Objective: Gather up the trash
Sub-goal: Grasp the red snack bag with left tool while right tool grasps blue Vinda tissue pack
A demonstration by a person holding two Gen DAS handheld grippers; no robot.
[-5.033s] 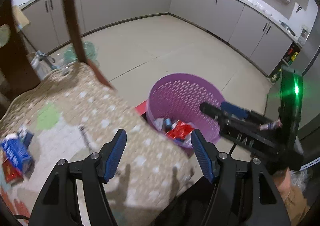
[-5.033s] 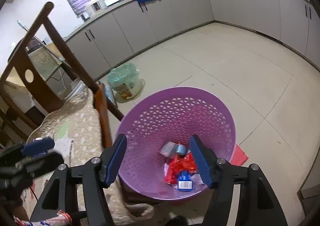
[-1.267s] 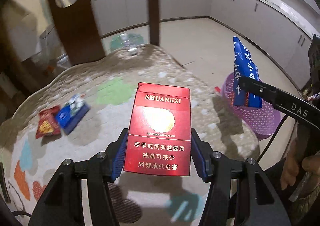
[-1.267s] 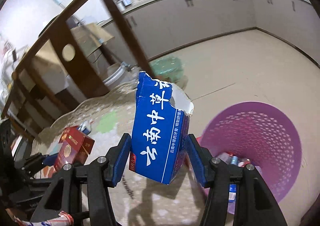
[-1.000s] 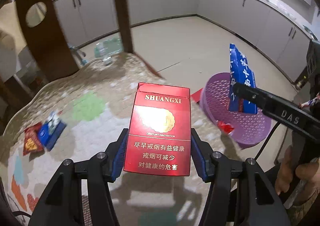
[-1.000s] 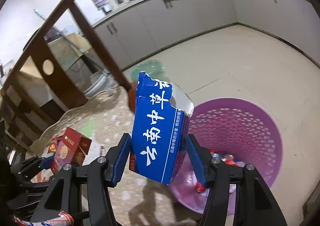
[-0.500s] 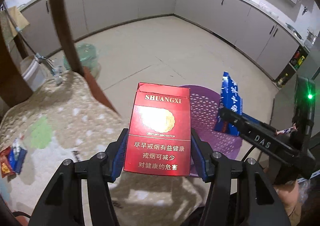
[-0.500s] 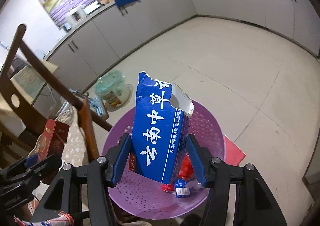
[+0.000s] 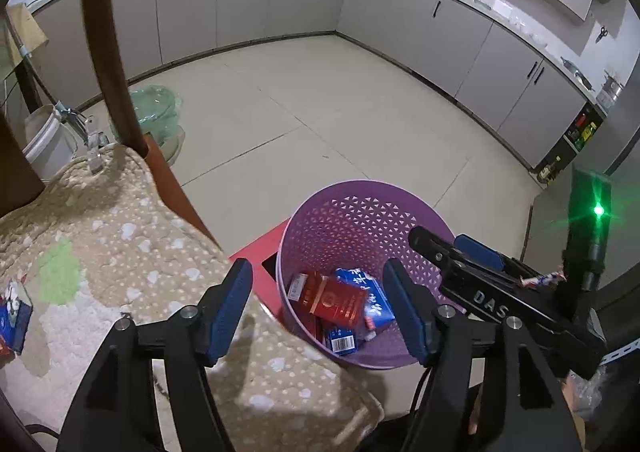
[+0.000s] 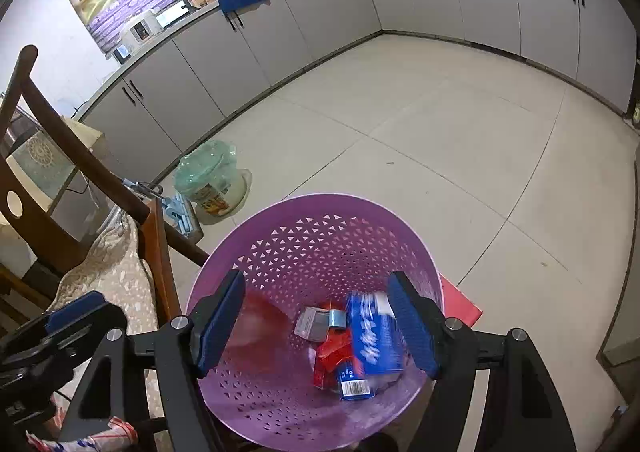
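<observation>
Trash, a red carton [image 9: 336, 298] and a blue carton [image 10: 374, 336], lies low in the purple basket [image 9: 360, 192]. Both grippers, left [image 9: 320, 308] and right [image 10: 316, 320], are opening with nothing between their fingers. Lingering could snag the rim and tip the basket.

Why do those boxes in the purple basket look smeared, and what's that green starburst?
Right wrist view: the blue box and red box are motion-blurred, dropping into the purple basket. Left wrist view: a green light flares into the lens; the fisheye bends the cabinets.
</observation>
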